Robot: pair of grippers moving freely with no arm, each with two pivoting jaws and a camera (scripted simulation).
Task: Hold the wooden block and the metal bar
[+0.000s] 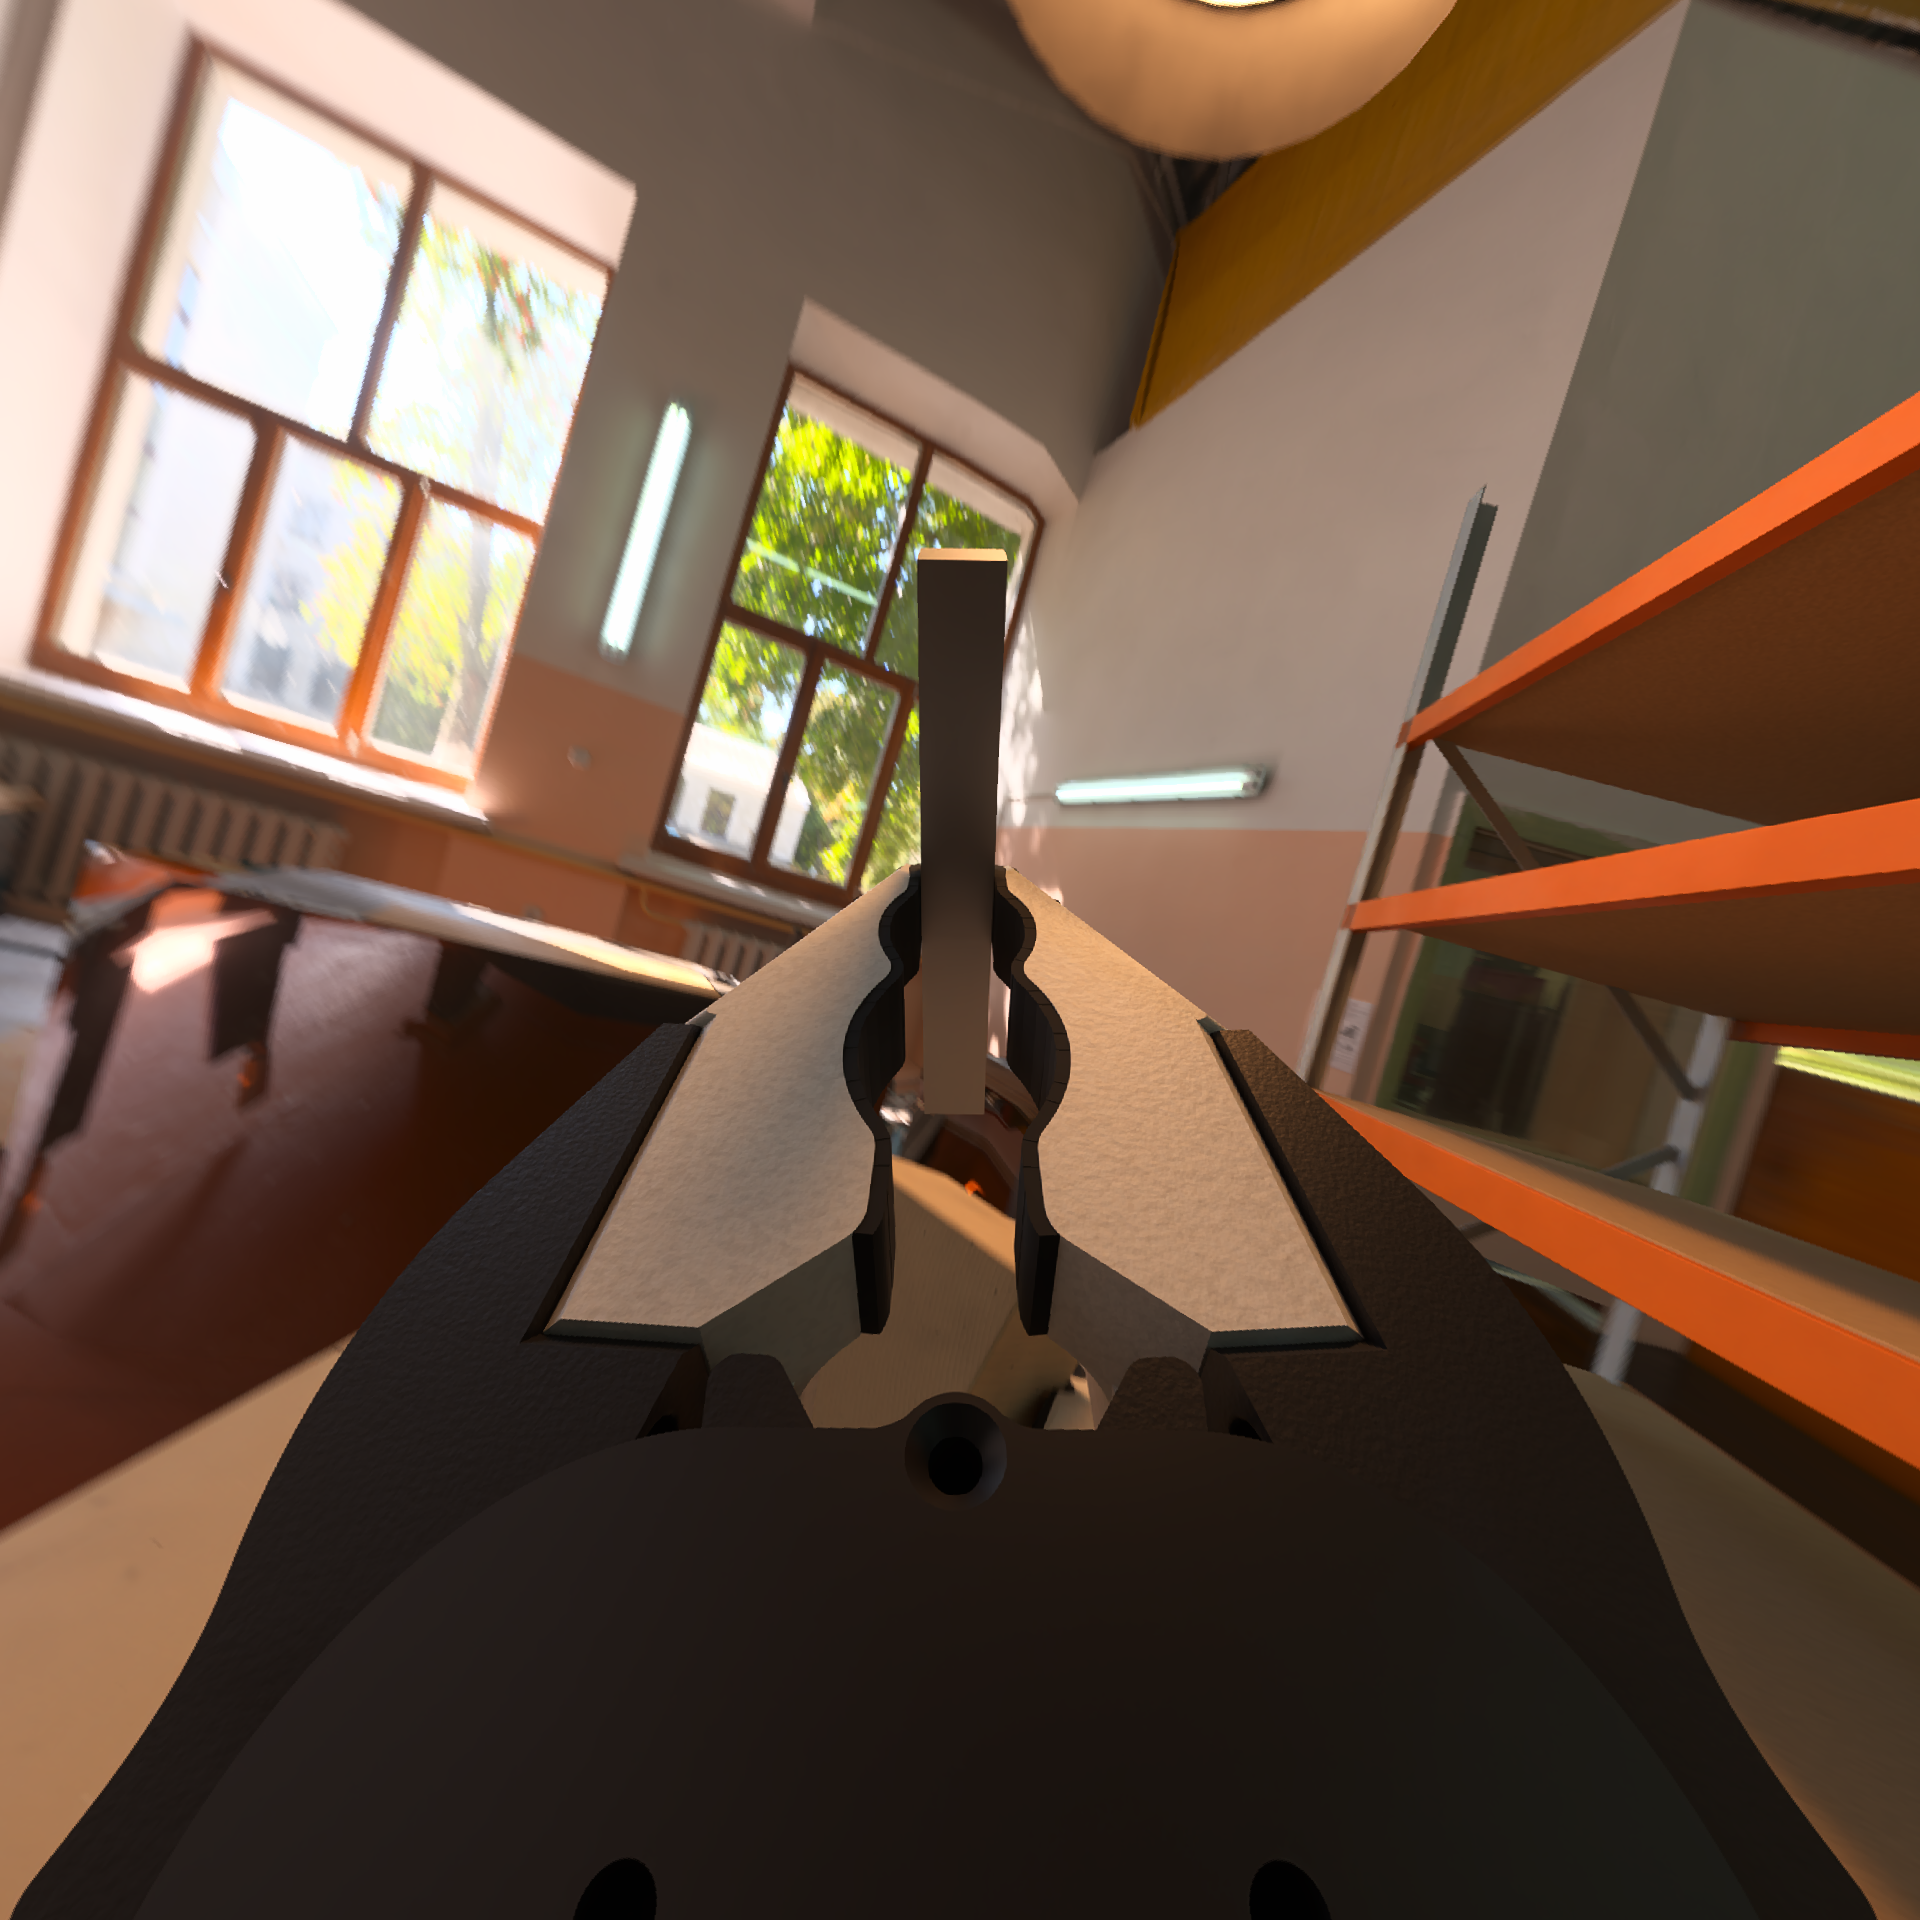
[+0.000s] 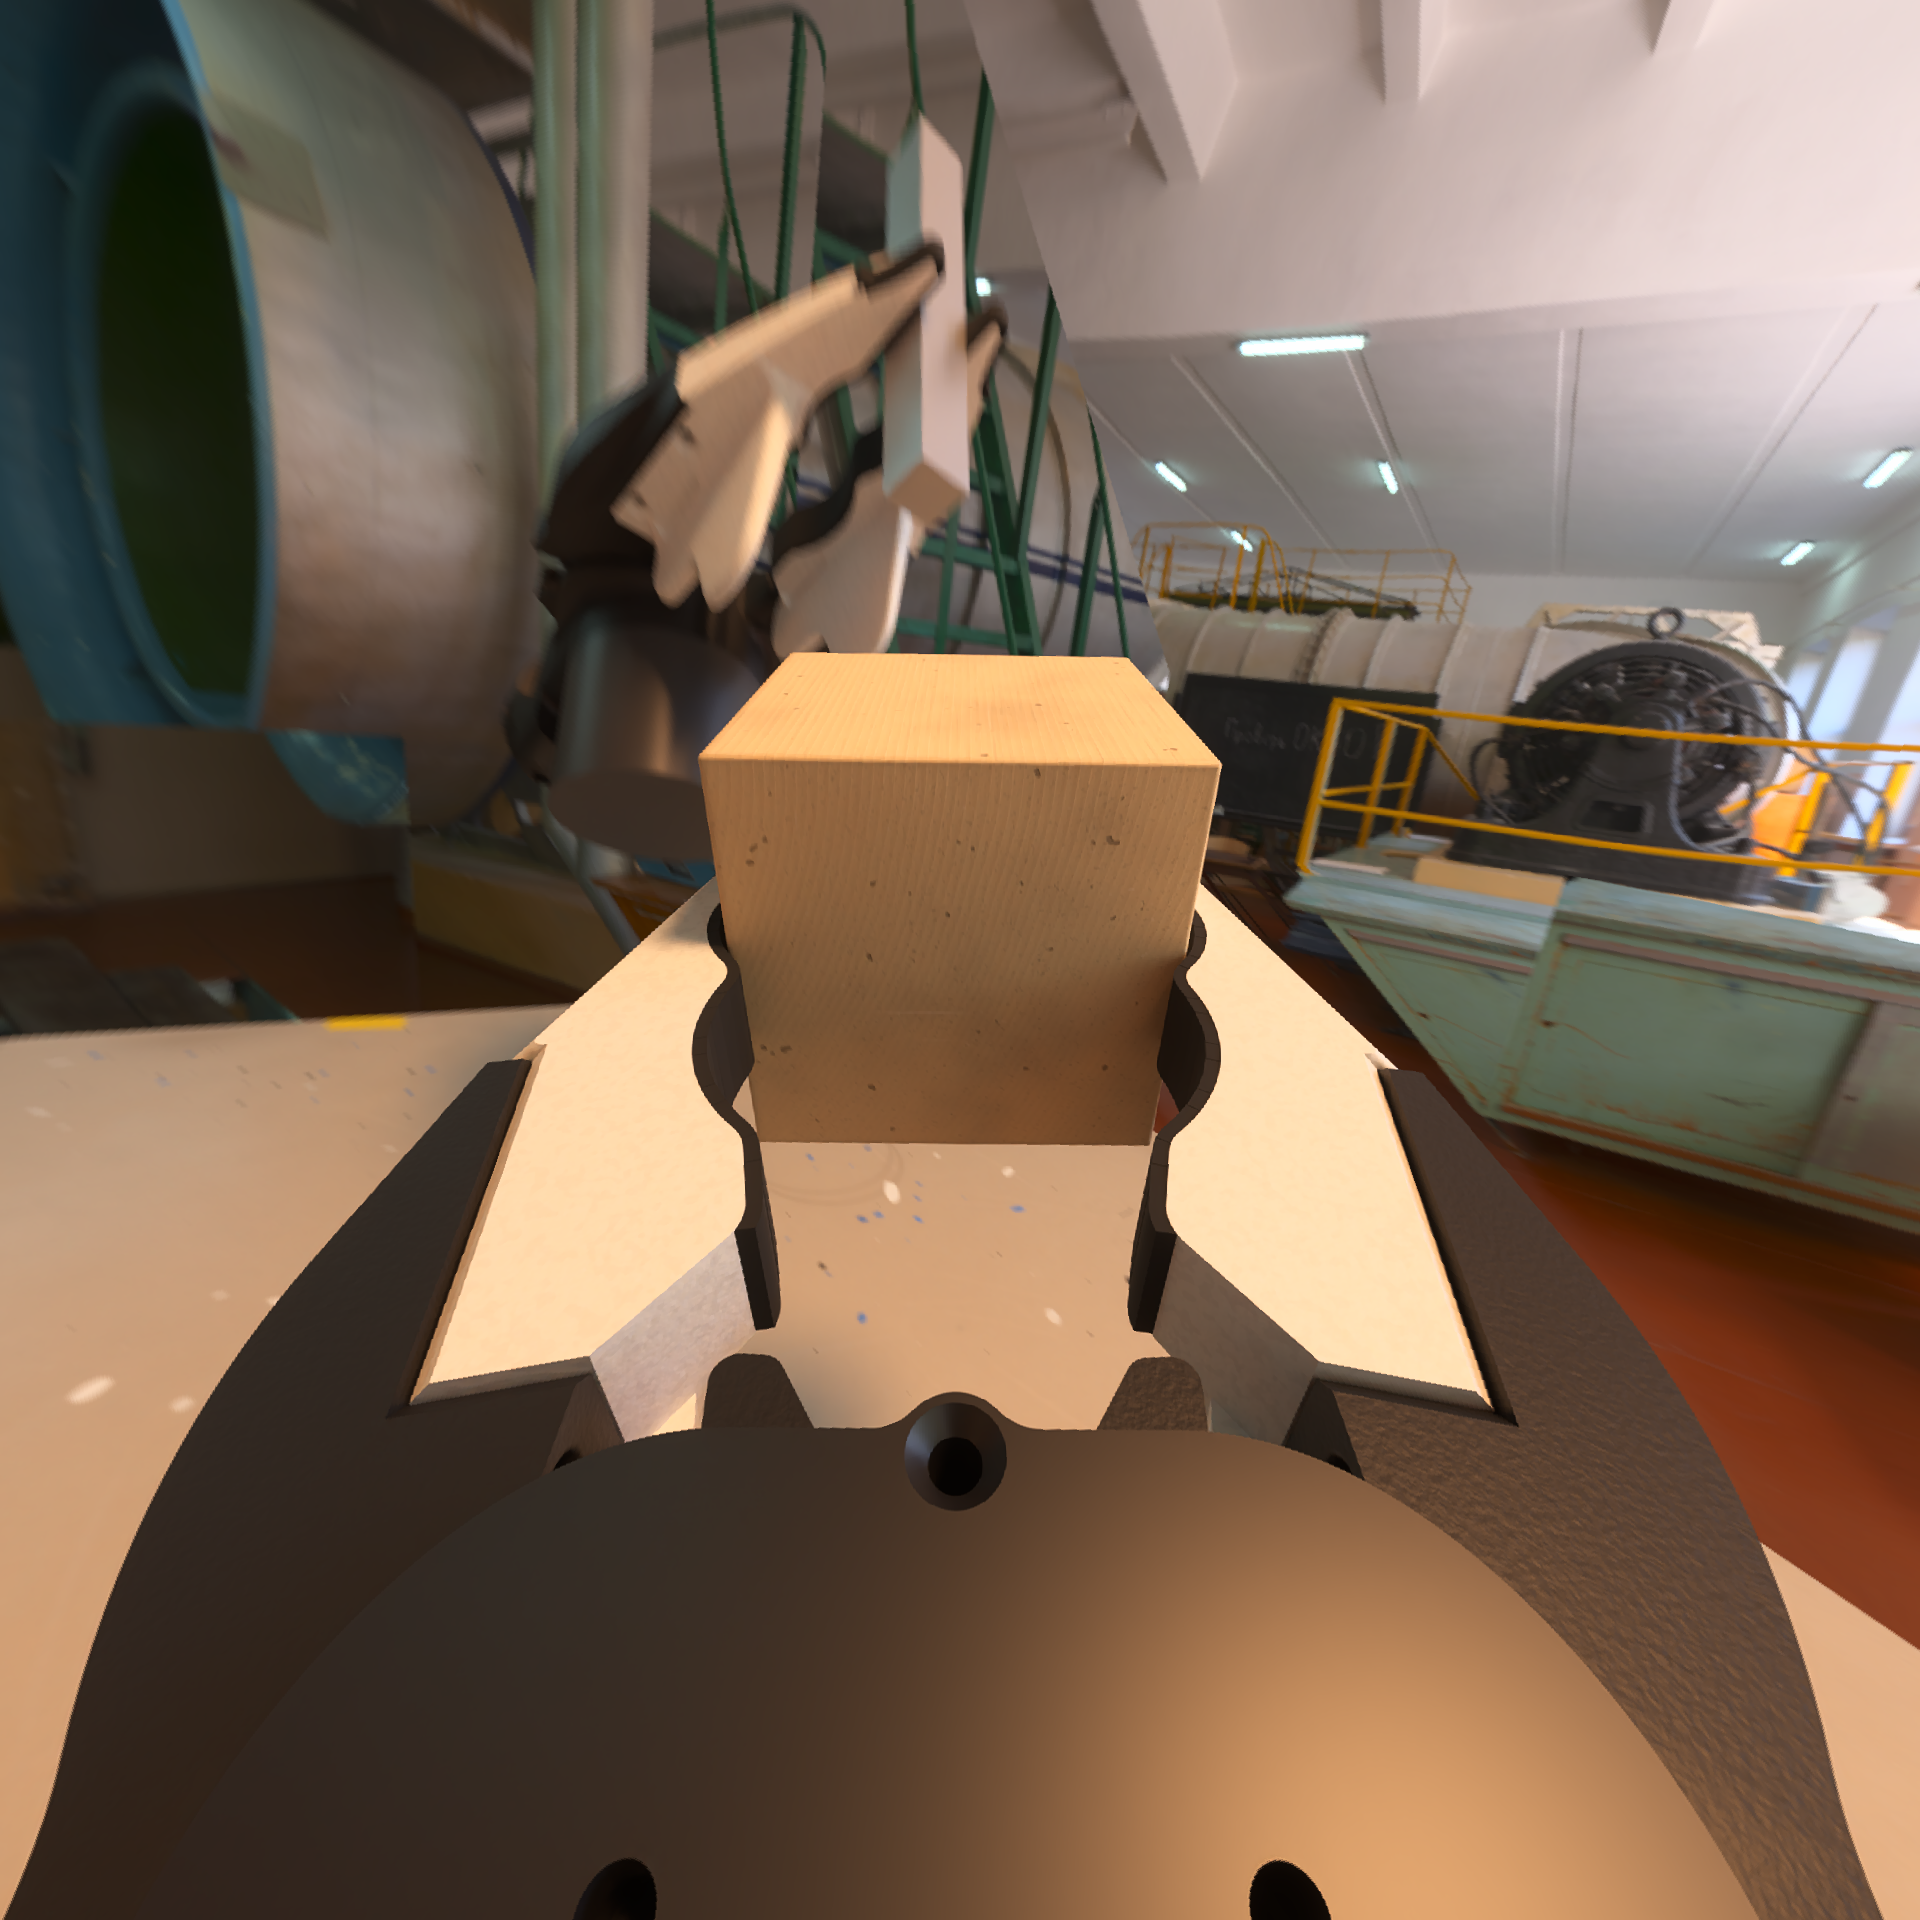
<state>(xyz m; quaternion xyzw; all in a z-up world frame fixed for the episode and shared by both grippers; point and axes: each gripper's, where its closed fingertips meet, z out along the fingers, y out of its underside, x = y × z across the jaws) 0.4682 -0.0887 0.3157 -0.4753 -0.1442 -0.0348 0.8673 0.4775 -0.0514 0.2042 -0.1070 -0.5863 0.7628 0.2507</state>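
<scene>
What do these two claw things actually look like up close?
Both look alike. The left gripper and right gripper each have a dark, rounded, grainy body with a round screw hole in the middle. Two wedge-shaped fingers are off-white on top, lined inside with wavy black pads. No cables, markings or sleeves show.

Pale table (image 2: 208, 1195) with tiny blue and white specks, small yellow mark (image 2: 364, 1023) near its far edge, red-brown floor (image 2: 1714, 1351) beside it
</scene>
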